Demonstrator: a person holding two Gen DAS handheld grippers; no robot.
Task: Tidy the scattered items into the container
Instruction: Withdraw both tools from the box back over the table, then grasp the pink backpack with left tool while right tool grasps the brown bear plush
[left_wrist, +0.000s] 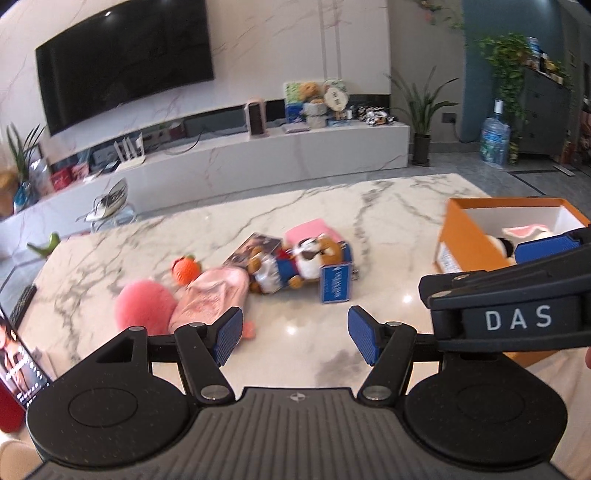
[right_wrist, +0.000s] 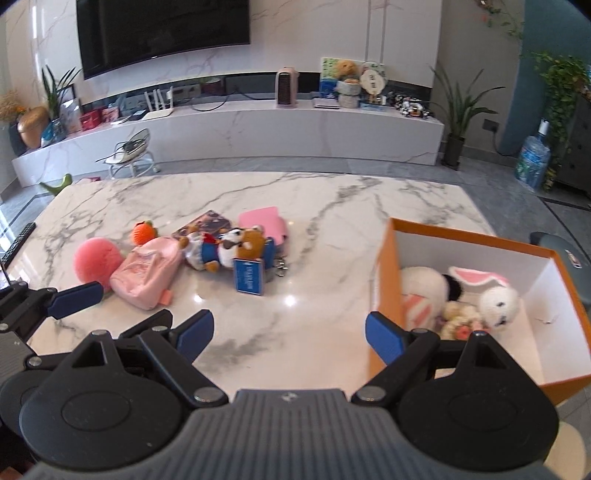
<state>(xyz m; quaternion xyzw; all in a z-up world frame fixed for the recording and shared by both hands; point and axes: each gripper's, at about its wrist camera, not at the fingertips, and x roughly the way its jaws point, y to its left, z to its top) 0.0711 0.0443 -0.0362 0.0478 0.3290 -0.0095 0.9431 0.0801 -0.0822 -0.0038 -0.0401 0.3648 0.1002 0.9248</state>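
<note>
Roughly partway: the orange box (right_wrist: 388, 273), on the right, already holds a white bunny plush (right_wrist: 495, 295) and smaller toys. Left of it on the marble table (right_wrist: 332, 206) lie a pink backpack (right_wrist: 146, 273), pink pompom (right_wrist: 96, 260), bear dolls (right_wrist: 229, 249) and blue card (right_wrist: 249, 278). Both left gripper (left_wrist: 293, 338) and right gripper (right_wrist: 288, 334) hang wide apart, empty.
</note>
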